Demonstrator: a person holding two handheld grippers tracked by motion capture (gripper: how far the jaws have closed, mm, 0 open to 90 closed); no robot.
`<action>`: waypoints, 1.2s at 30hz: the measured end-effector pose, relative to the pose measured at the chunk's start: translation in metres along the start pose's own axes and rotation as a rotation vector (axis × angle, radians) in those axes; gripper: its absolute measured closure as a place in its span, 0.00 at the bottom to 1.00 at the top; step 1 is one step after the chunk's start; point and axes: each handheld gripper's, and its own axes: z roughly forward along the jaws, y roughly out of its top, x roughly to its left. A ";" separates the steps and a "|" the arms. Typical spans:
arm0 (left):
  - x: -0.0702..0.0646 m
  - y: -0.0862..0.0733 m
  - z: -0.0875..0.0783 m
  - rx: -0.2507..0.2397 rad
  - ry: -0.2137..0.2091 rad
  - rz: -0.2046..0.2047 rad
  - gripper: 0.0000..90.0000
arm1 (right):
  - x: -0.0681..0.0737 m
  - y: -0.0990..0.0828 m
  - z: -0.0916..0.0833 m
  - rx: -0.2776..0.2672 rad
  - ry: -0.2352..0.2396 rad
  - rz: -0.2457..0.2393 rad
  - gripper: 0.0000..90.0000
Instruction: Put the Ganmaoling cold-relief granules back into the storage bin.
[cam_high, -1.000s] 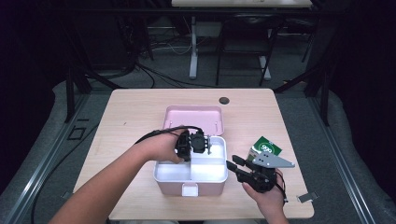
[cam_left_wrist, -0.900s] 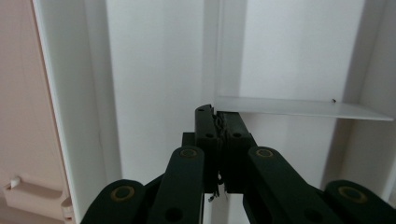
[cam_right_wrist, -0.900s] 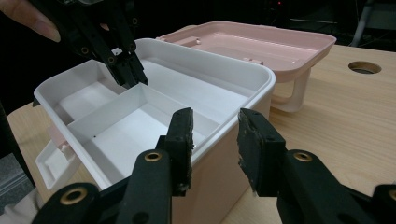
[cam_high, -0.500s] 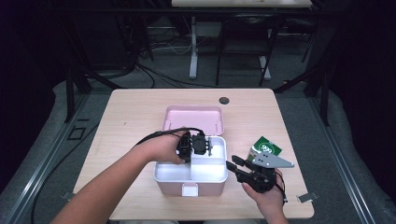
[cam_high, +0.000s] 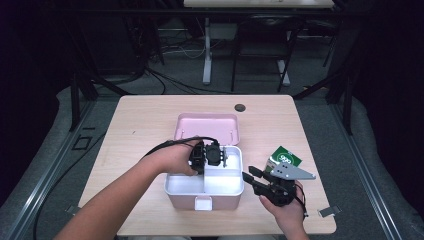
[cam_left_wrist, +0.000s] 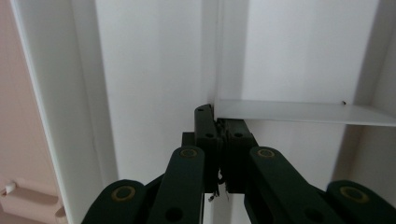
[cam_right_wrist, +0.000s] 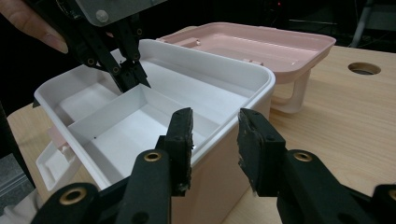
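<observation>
A pink box (cam_high: 180, 199) with a white inside stands open, its pink lid (cam_high: 207, 127) laid back behind it. My left gripper (cam_high: 223, 158) reaches into the box and is shut on the corner of the white inner tray (cam_right_wrist: 135, 126). In the left gripper view the jaws (cam_left_wrist: 217, 122) pinch the tray's thin wall (cam_left_wrist: 299, 112). The same grip is seen from across the box, where the left gripper (cam_right_wrist: 135, 78) comes down from the top left. My right gripper (cam_high: 248, 173) stands open at the box's front right corner (cam_right_wrist: 212, 126); I cannot tell whether it touches the rim (cam_right_wrist: 243, 107).
A green packet (cam_high: 285, 159) lies on the wooden table (cam_high: 135, 125) just right of the box, behind my right hand. A round cable hole (cam_high: 240, 107) sits near the table's far edge. The box's latch (cam_high: 202, 203) faces the front edge.
</observation>
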 end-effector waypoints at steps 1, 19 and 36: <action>0.000 0.000 0.000 -0.001 0.000 0.000 0.97 | 0.000 0.001 -0.001 -0.003 -0.001 0.002 0.73; 0.000 -0.008 -0.024 -0.054 0.027 -0.037 0.99 | -0.015 0.008 -0.020 -0.057 -0.050 0.047 0.69; 0.014 -0.036 -0.038 -0.087 -0.008 -0.270 0.99 | -0.018 0.005 -0.018 -0.057 -0.056 0.071 0.68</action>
